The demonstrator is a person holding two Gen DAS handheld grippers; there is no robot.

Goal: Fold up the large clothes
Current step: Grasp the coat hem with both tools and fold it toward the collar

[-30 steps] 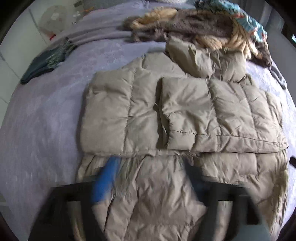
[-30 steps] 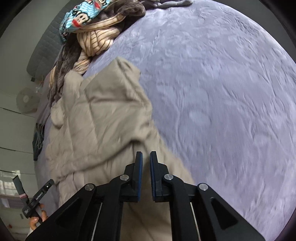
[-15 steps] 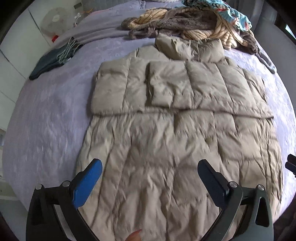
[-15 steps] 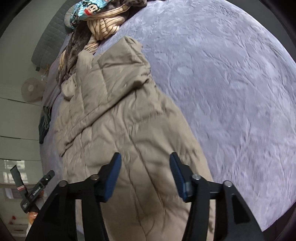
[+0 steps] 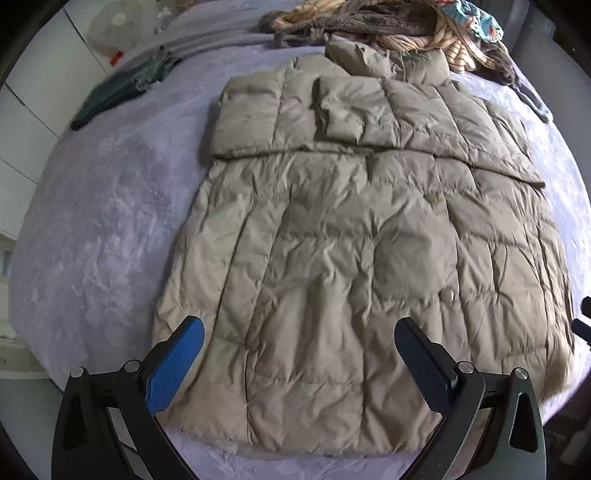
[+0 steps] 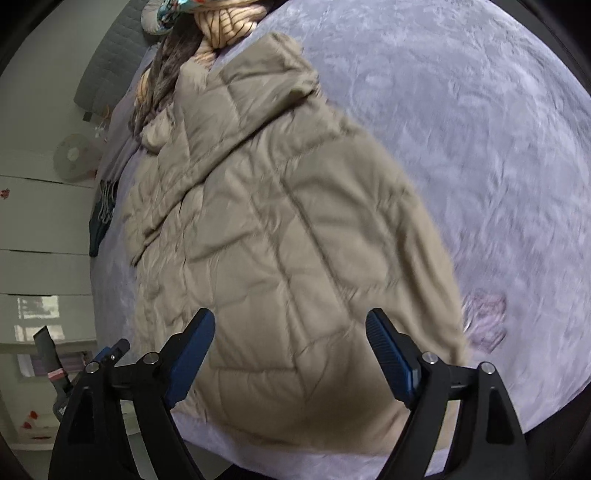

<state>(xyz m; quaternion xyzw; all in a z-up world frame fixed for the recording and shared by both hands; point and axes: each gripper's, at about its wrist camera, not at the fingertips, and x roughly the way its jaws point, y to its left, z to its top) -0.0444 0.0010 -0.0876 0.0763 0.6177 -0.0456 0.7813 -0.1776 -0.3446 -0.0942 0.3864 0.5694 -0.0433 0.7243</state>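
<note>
A beige quilted puffer coat lies flat on a lilac bed cover, both sleeves folded across its upper part, hood at the far end. My left gripper hangs open above the coat's hem with nothing between its blue pads. In the right wrist view the same coat runs diagonally, hood toward the top. My right gripper is over the hem end, its jaws opening, and nothing is held between them. The left gripper's tip peeks in at the lower left of that view.
A heap of other clothes, striped, brown and patterned, sits beyond the hood. A dark green garment lies at the bed's far left. White cupboards and a fan stand beside the bed. The lilac cover stretches wide to the right.
Both grippers pulled back from the sleeve area toward the hem. The right gripper went from shut to wide apart; the left widened too. The whole coat shows now.
</note>
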